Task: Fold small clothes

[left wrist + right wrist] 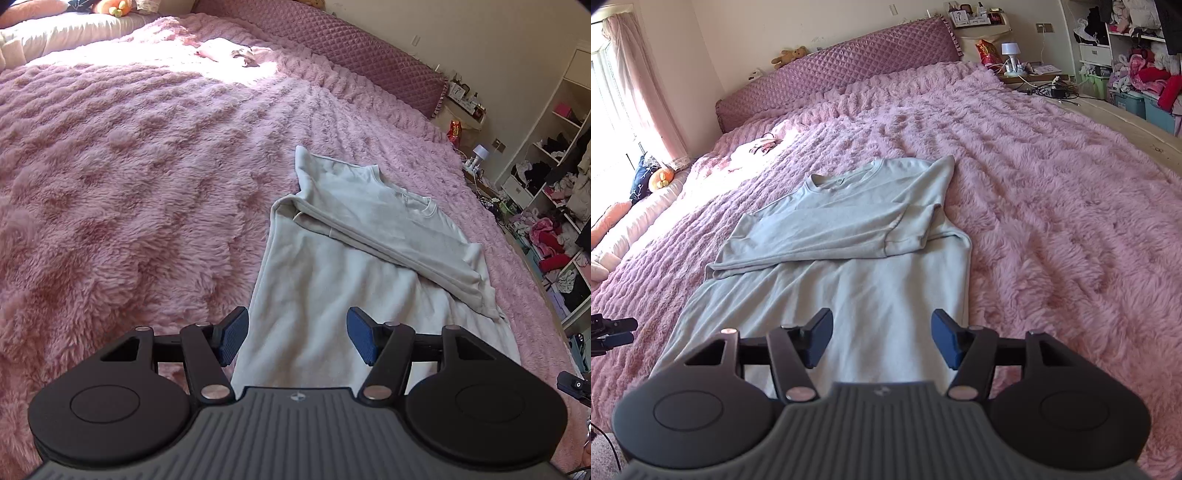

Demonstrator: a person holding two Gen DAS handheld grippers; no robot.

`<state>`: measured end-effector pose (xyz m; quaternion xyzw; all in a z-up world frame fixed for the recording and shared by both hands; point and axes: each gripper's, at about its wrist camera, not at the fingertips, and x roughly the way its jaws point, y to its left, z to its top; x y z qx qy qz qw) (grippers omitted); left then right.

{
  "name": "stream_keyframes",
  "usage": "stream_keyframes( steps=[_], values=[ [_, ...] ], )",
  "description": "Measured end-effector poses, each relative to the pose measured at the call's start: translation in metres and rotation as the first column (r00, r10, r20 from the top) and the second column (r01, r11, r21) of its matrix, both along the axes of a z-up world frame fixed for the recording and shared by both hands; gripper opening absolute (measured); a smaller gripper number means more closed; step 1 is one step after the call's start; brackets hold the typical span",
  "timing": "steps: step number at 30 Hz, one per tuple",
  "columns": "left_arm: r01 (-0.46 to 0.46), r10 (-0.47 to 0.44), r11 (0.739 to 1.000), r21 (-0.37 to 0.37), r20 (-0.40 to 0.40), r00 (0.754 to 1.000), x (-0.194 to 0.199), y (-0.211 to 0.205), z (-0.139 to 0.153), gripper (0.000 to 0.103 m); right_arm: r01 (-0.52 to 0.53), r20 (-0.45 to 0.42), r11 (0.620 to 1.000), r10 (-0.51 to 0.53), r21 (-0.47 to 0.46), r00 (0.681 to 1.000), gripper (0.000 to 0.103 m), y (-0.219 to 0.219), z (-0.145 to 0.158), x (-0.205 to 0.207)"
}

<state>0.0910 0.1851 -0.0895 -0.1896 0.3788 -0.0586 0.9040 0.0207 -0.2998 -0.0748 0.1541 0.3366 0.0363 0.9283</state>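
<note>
Hovering over the pale shirt [849, 221] — left gripper [297, 338], right gripper [882, 338] jaws apart, empty — no legible writing.

Left wrist view looks forward and downward along its tool [297, 339], close above the fluffy pink bed blanket [129, 184]. Right wrist view does likewise from the opposite side. Both share the pale grey long-sleeved shirt [332, 280] and quilted purple headboard [849, 70].
</note>
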Motion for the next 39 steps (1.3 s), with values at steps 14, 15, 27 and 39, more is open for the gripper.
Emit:
stream_keyframes(
  steps=[14, 15, 27, 39],
  values=[
    [-0.077, 0.054, 0.987, -0.144, -0.154, 0.987, -0.068, 0.028, -0.054, 0.072, 0.096, -0.136, 0.990, -0.082, 0.106, 0.987, 0.059, -0.024, -0.042, -0.082],
    [-0.073, 0.050, 0.985, -0.158, -0.151, 0.987, -0.067, 0.028, -0.054, 0.072, 0.098, -0.142, 0.988, -0.081, 0.119, 0.987, 0.059, -0.024, -0.045, -0.085],
    [-0.088, 0.045, 0.964, -0.250, -0.176, 0.983, -0.052, 0.025, -0.080, 0.072, 0.112, -0.187, 0.979, -0.079, 0.173, 0.979, 0.063, -0.022, -0.066, -0.080],
    [-0.004, -0.063, 0.923, -0.385, -0.161, 0.985, -0.041, 0.021, -0.089, 0.073, 0.099, -0.196, 0.976, -0.060, 0.194, 0.979, 0.073, -0.008, -0.070, -0.066]
  ],
)
